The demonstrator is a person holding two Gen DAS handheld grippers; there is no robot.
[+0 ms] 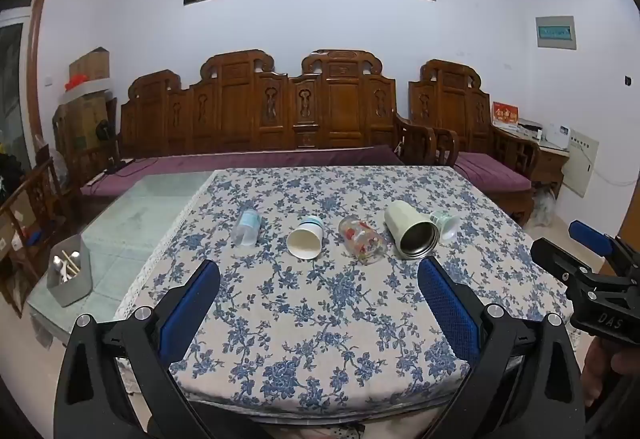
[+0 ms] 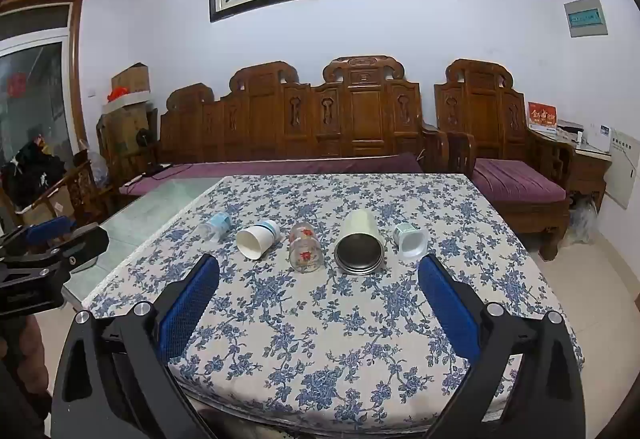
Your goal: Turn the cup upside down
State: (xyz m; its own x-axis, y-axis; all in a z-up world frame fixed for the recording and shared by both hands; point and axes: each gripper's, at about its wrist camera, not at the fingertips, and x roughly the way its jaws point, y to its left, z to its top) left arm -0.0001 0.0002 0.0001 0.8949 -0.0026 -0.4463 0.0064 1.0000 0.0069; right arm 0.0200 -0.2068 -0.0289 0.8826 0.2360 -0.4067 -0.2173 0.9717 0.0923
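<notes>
Several cups lie on their sides in a row on the floral tablecloth: a clear plastic cup, a white paper cup, a glass with red print, a cream steel-lined tumbler and a small white-green cup. They also show in the right wrist view: clear cup, paper cup, glass, tumbler, small cup. My left gripper is open and empty, short of the row. My right gripper is open and empty, also short of it.
A grey holder with utensils stands on the bare glass tabletop at left. A carved wooden sofa runs behind the table. The other gripper shows at the right edge and at the left edge.
</notes>
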